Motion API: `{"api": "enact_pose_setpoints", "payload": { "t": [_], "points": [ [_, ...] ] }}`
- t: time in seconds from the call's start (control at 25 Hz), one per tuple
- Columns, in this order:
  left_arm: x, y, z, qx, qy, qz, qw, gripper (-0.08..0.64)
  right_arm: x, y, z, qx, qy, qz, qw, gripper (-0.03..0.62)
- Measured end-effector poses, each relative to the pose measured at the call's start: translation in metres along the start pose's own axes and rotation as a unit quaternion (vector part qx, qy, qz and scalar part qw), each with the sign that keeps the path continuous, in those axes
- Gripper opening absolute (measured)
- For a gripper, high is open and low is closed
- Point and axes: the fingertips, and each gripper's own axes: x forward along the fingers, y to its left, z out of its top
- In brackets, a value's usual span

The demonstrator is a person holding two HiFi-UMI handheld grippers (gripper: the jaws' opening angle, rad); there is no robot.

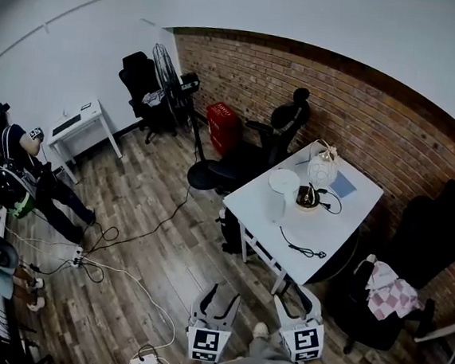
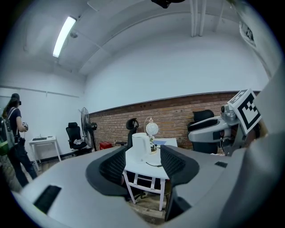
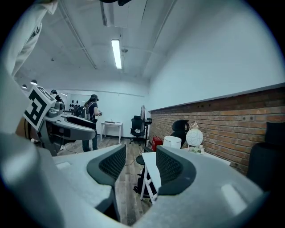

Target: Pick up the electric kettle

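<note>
1. Ahead, at about one o'clock of both grippers in the head view, the white cylindrical electric kettle (image 1: 279, 196) stands upright on the white rectangular tabletop (image 1: 336, 220), well apart from them.
2. A white globe lamp (image 1: 322, 169) stands at the kettle's one o'clock, and a thin black cable (image 1: 301, 247) lies at its five o'clock.
3. The left gripper (image 2: 142, 164) holds its fingers apart, with nothing between them.
4. The right gripper (image 3: 136, 167) also has parted, empty fingers.
5. A black office chair (image 1: 279, 132) sits at the tabletop's eleven o'clock.
</note>
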Motion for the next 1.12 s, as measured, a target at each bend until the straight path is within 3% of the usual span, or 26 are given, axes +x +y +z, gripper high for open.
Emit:
{"api": "enact_pose_setpoints", "payload": {
  "t": [0.08, 0.24, 0.52, 1.12],
  "points": [
    [0.015, 0.002, 0.002, 0.000, 0.003, 0.001, 1.0000, 0.245, 0.012, -0.012, -0.002, -0.014, -0.004, 0.005, 1.000, 0.209],
    [0.044, 0.006, 0.009, 0.002, 0.006, 0.005, 1.0000, 0.245, 0.031, -0.035, 0.005, 0.007, 0.005, 0.004, 1.000, 0.209],
    [0.086, 0.013, 0.021, 0.001, 0.011, 0.017, 0.9998, 0.245, 0.063, -0.071, 0.011, 0.004, 0.006, 0.012, 1.000, 0.209],
    [0.146, 0.033, 0.042, 0.002, 0.014, 0.069, 0.9975, 0.245, 0.126, -0.126, 0.022, -0.009, 0.002, 0.052, 0.999, 0.209]
  ]
}}
